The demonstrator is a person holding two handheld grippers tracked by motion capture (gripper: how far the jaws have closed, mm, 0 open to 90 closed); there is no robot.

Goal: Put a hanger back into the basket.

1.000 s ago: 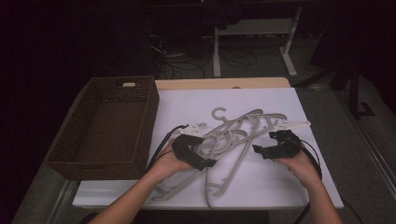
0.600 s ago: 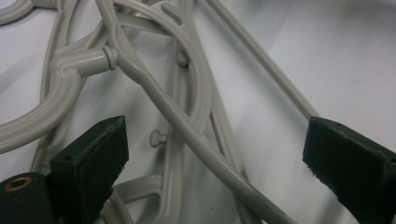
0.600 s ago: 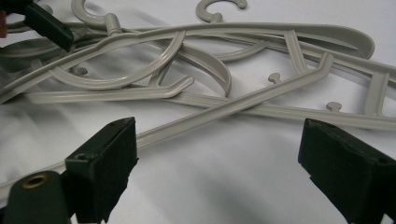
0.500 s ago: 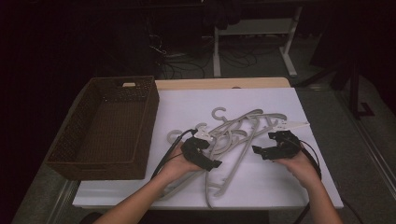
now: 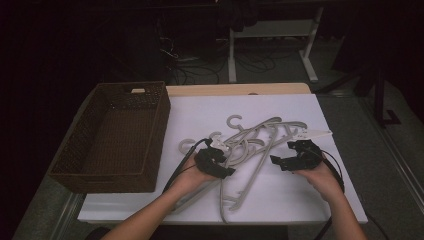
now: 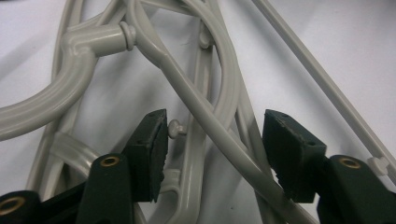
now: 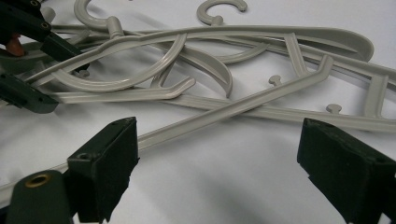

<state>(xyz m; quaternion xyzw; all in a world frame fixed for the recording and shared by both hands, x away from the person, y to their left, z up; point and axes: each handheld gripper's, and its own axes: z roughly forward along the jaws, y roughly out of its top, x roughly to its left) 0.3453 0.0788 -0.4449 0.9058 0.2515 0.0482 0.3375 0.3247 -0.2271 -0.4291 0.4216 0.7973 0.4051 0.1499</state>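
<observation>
Several grey hangers [image 5: 255, 145] lie in a tangled heap on the white table [image 5: 300, 190], just right of the brown basket [image 5: 115, 135]. The left gripper [image 5: 218, 161] sits low at the left edge of the heap. Its jaws have just been closing – in the left gripper view a few hanger bars [image 6: 212, 126] run between the pads [image 6: 152, 144], but a gap shows on both sides. The right gripper [image 5: 285, 161] rests near the right side, jaws wide apart – nothing held.
</observation>
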